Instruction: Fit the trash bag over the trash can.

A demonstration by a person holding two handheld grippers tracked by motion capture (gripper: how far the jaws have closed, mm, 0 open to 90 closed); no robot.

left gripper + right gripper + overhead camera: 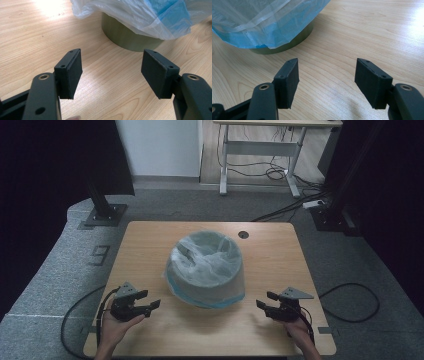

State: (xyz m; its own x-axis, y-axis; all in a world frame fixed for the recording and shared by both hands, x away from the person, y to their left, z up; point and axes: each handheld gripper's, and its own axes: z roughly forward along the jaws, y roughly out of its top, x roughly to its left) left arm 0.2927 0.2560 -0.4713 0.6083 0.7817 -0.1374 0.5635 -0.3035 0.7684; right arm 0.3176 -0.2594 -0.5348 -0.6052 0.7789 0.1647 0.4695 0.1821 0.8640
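Wooden table (150, 245); bag-lined bin (206, 270) standing mid-table

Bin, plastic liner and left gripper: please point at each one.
Bin (125, 37), left gripper view, green side wall.
Plastic liner (207, 257), high view, inside part.
Left gripper (147, 301), high view, between its fingertips.

Bare tabletop (150, 245) along the left, right and near edges. Only a bagged bin (206, 270) blocking the middle.
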